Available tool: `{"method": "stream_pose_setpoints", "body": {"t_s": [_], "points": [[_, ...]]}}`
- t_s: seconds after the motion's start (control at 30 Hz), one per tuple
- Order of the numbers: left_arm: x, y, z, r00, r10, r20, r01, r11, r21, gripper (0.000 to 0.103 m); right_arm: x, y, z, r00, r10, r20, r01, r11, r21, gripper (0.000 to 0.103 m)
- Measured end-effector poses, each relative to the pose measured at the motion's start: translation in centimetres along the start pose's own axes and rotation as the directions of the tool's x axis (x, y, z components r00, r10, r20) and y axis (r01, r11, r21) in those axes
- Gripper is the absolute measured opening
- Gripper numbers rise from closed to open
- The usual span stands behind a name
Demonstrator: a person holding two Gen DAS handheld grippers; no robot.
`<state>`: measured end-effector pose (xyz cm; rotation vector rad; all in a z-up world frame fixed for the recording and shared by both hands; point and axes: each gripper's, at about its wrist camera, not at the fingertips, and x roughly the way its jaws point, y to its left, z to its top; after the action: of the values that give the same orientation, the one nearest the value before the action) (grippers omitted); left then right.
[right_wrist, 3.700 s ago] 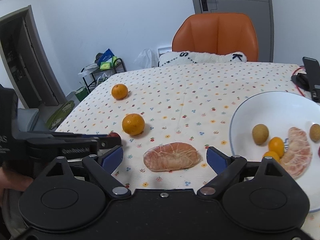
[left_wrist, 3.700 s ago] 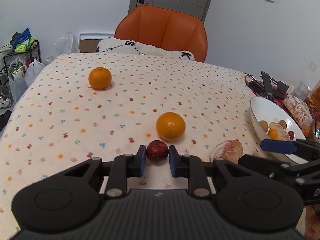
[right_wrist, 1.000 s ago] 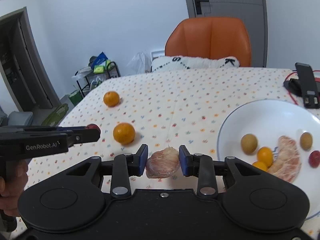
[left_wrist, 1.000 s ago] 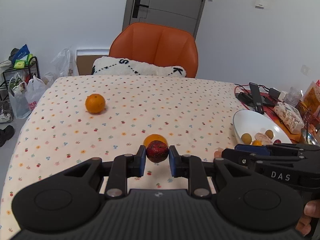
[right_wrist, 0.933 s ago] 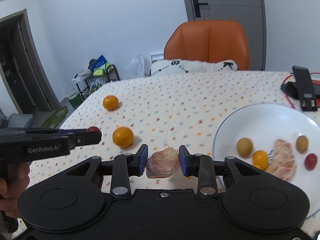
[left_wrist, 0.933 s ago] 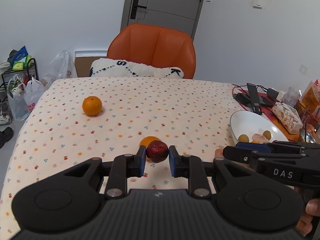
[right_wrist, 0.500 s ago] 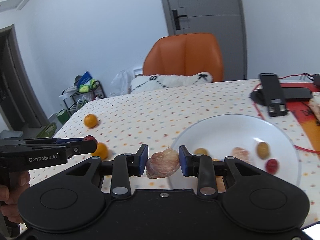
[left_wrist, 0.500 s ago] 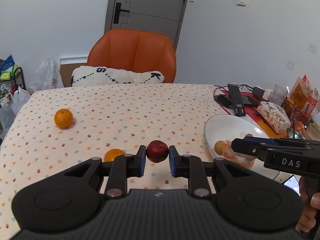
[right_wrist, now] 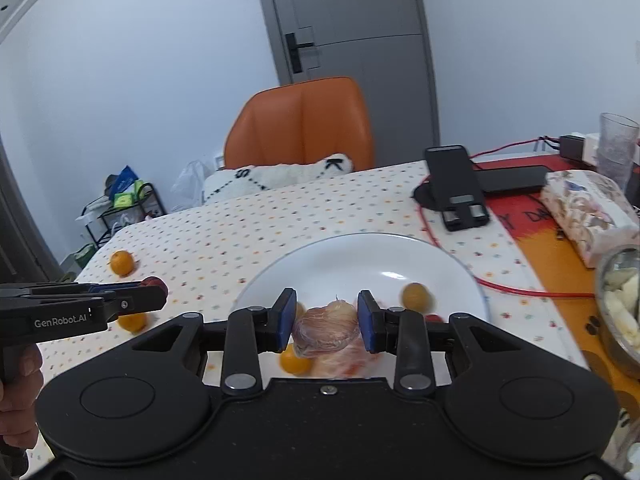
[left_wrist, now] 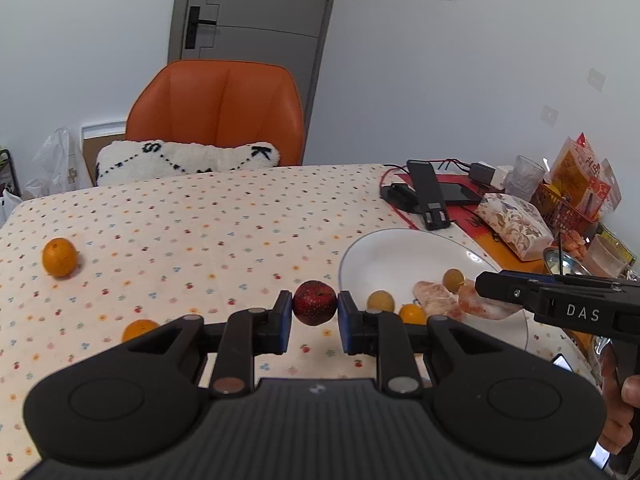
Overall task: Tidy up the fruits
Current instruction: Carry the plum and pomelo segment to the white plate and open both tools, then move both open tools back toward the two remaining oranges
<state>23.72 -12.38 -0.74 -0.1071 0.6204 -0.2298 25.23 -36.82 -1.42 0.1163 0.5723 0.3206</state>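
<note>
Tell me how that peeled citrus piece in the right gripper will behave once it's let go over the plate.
The peeled citrus piece looks soft and membrane-covered, so it probably squashes under a hard grip. Its lumpy, flattish shape suggests it will settle on the white plate rather than roll. The right gripper is shut on it.

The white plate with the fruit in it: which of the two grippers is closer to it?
Right. The right gripper hangs over the white plate, holding a peeled citrus piece. The left gripper, holding a dark red fruit, is beside the plate's rim.
</note>
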Motion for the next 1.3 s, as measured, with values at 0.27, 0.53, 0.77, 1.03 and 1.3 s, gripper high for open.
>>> {"method": "stream_pose_setpoints", "body": {"t_s": [0.27, 0.53, 0.77, 1.03, 1.3], "points": [[1.4, -2.2, 0.2, 0.999, -0.038, -0.016, 0.038, 0.999, 0.026, 0.022, 0.0, -2.1, -0.7, 0.999, -0.04, -0.036, 0.041, 0.999, 0.028, 0.037], [2.0, -3.6, 0.5, 0.996, -0.082, -0.037, 0.083, 0.996, 0.026, 0.023, -0.7, -2.4, -0.7, 1.0, -0.023, -0.019, 0.024, 0.998, 0.05, 0.052], [1.0, -3.0, 0.6, 0.996, -0.081, -0.021, 0.082, 0.996, 0.029, 0.028, -0.8, -1.6, -0.6, 1.0, 0.008, -0.017, -0.007, 0.999, 0.05, 0.056], [-1.0, 1.4, 0.1, 1.0, 0.018, -0.007, -0.018, 0.999, -0.035, 0.05, 0.1, 1.6, -0.1, 0.997, 0.081, -0.015, -0.081, 0.996, 0.021, 0.063], [-3.5, 6.3, -0.7, 0.992, 0.127, 0.001, -0.127, 0.989, -0.081, 0.07, 2.1, 6.4, 0.0, 0.986, 0.163, -0.041, -0.164, 0.986, -0.031, 0.063]]}}
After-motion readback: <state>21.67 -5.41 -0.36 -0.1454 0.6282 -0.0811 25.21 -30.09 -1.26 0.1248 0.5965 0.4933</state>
